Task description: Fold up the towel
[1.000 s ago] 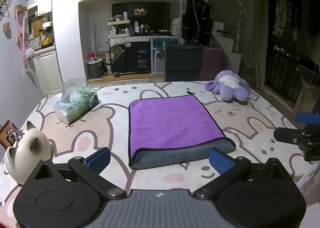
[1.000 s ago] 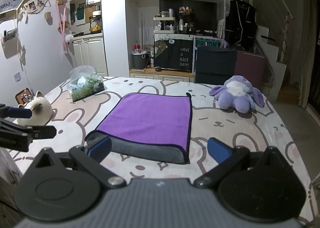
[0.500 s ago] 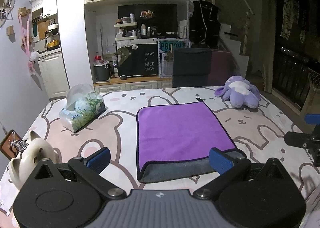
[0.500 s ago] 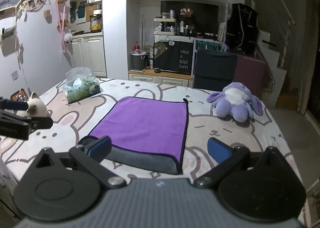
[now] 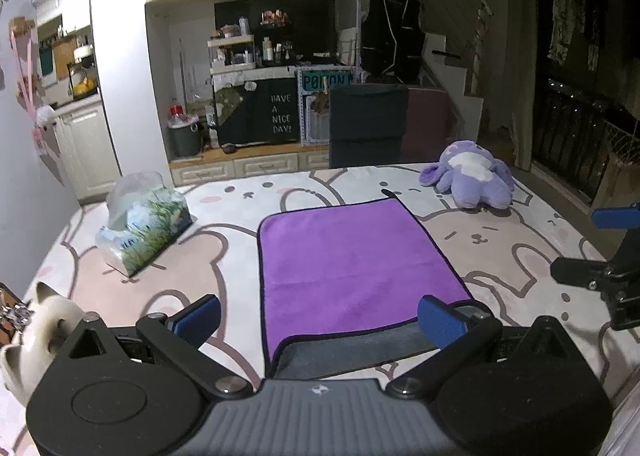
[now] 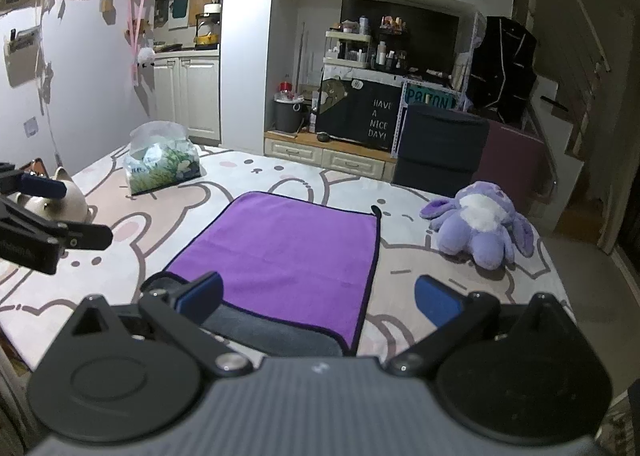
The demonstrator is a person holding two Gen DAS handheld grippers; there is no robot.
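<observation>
Towel (image 5: 352, 264) lies between tissue pack (image 5: 144, 225) and plush toy (image 5: 472, 175).

Dim indoor light; fisheye-warped edges; slight blur.

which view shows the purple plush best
The right wrist view: the plush sits nearer and larger there, with its white belly and limbs clear. In the left wrist view it lies farther off, smaller and blurrier.
</observation>
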